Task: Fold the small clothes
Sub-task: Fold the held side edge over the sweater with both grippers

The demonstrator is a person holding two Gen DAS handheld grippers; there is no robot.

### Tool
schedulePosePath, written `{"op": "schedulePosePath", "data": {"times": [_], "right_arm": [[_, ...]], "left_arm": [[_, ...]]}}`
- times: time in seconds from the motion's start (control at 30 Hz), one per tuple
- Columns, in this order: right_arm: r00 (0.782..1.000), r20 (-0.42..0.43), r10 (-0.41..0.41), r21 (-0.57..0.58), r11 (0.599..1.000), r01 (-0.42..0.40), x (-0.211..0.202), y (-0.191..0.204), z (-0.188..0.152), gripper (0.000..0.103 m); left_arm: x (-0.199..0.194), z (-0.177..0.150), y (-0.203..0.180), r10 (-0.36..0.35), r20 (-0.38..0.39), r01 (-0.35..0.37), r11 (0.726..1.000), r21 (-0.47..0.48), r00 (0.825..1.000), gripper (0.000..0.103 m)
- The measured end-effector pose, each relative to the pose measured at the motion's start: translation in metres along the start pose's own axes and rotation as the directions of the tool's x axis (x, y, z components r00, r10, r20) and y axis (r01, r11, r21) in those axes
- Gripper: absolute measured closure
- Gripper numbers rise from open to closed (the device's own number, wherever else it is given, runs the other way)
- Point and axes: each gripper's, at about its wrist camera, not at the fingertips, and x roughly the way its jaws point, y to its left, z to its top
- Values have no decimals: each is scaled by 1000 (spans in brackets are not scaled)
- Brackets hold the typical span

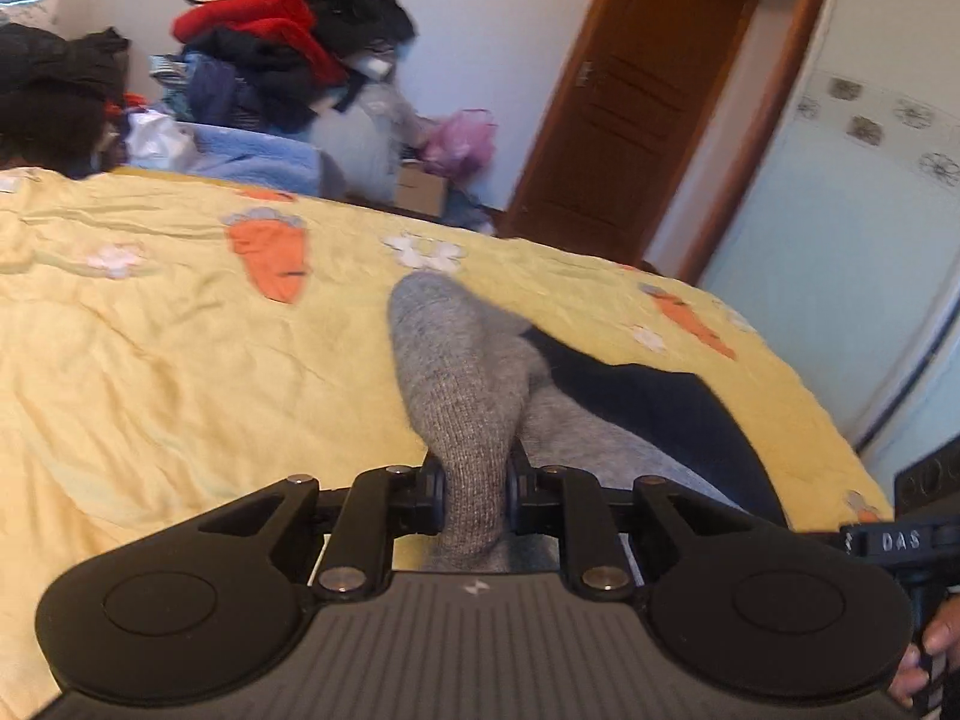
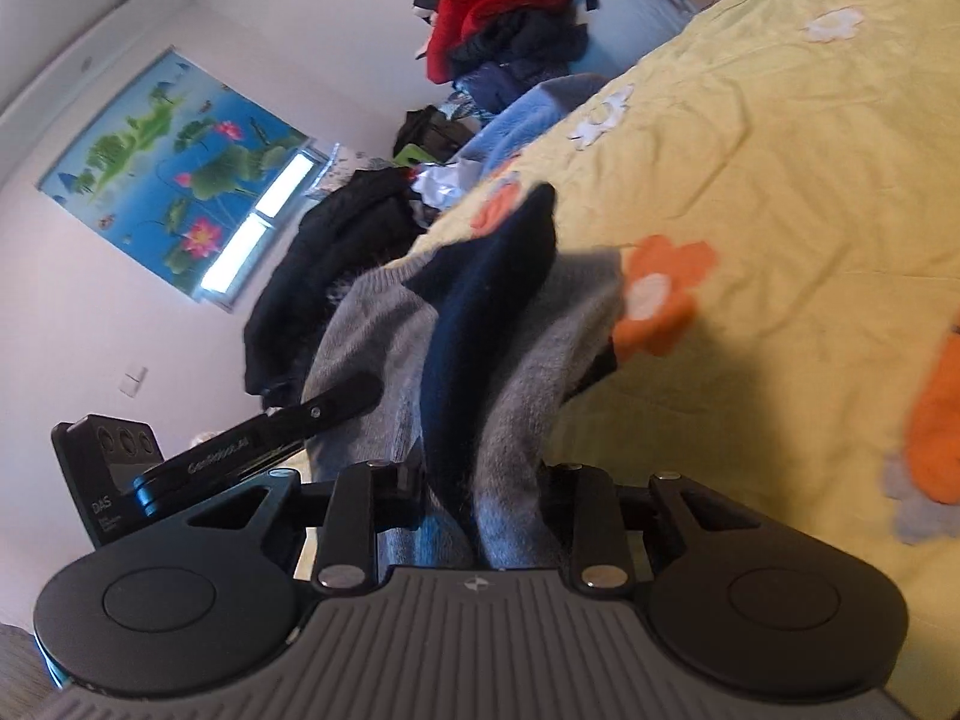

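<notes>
Grey knit fills the gap between the jaws of the left gripper (image 1: pixel 475 501), which are closed on a bunched fold of the sock (image 1: pixel 462 372); its pads press the fabric from both sides. The right gripper (image 2: pixel 483 495) likewise pinches the same sock, here a thicker wad of grey wool with a navy band running up the middle, so its jaws stand a little wider. Both grips sit at the sock's near end, and the rest of it trails away from the jaws and down toward the bed (image 1: pixel 180 372), its navy part lying just beyond the grey.

Judging by this, the step is carrying one end over to make the fold. To do it well, keep both pinches level with each other so the edge stays straight, lift only enough to clear the quilt, and lay the held end squarely over the far end before letting go. A loose, fuzzy knit like this stretches and sags, so pulling hard would skew it.

Under the sock the bed's cover is soft, wrinkled yellow cloth printed with orange carrots and pale flowers. Past the bed's far edge rises a heap of clothes (image 1: pixel 282 42), red and dark.
</notes>
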Motion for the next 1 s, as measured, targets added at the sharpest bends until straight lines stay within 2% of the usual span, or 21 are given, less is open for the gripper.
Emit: {"op": "schedulePosePath", "data": {"times": [0.07, 0.13, 0.17, 0.23, 0.3, 0.33, 0.37, 0.43, 0.47, 0.5, 0.57, 0.6, 0.63, 0.73, 0.83, 0.9, 0.93, 0.97, 1.0], "right_arm": [[999, -21, -32, 29, 999, 32, 20, -8, 3, 67], [990, -48, -132, 30, 991, 133, 35, -22, 1, 61], [985, -43, -167, 48, 985, 168, 36, -28, -1, 56], [989, -21, -145, 81, 986, 146, 22, -33, -10, 50], [992, 1, -125, 23, 992, 125, -1, -25, -20, 39], [992, 10, -129, -19, 991, 129, -13, -23, -26, 38], [991, 10, -136, -37, 990, 136, -22, -22, -33, 38], [989, -30, -148, -43, 988, 146, -34, -23, -45, 40], [988, -49, -148, -48, 988, 146, -36, -23, -50, 49], [985, -64, -163, -64, 985, 159, -36, -22, -54, 64], [977, -70, -201, -94, 976, 194, -39, -15, -66, 77], [979, -71, -194, -97, 978, 186, -40, -13, -70, 82], [981, -75, -181, -97, 980, 174, -41, -10, -73, 83], [985, -76, -157, -124, 981, 147, -44, 5, -78, 85], [989, -91, -117, -173, 980, 100, -50, 21, -83, 85], [976, -116, -184, -207, 965, 158, -43, 17, -88, 85], [967, -123, -223, -202, 960, 196, -39, 9, -89, 85], [968, -122, -218, -171, 966, 196, -39, 1, -88, 85], [976, -113, -188, -129, 976, 174, -42, -3, -87, 80]], "left_arm": [[21, -3, 11, 11, -58, -10, 1000, 16, 998, 81], [40, -21, 23, 70, -149, -70, 998, 8, 986, 81], [40, -30, 28, 95, -162, -96, 995, 0, 982, 79], [14, -51, 41, 68, -106, -75, 996, -58, 992, 73], [-14, -69, 50, 3, -62, -12, 989, -150, 998, 48], [-25, -77, 51, -30, -60, 19, 984, -178, 998, 30], [-34, -88, 51, -61, -60, 47, 978, -204, 996, 28], [-42, -108, 47, -120, -94, 96, 970, -225, 988, 28], [-41, -116, 43, -143, -127, 111, 967, -229, 982, 28], [-39, -123, 38, -150, -156, 113, 968, -223, 976, 28], [-39, -129, 30, -125, -144, 96, 976, -195, 982, 33], [-38, -129, 29, -132, -152, 101, 975, -198, 979, 44], [-35, -126, 27, -159, -175, 120, 969, -214, 972, 77], [-45, -116, 27, -145, -176, 109, 974, -200, 974, 86], [-58, -109, 27, -102, -177, 77, 987, -140, 979, 87], [-50, -115, 29, -53, -208, 31, 994, -108, 977, 87], [-45, -120, 29, -28, -224, 8, 996, -88, 974, 83], [-45, -124, 29, -11, -221, -5, 997, -72, 975, 80], [-52, -124, 27, 10, -205, -23, 998, -59, 979, 78]]}}
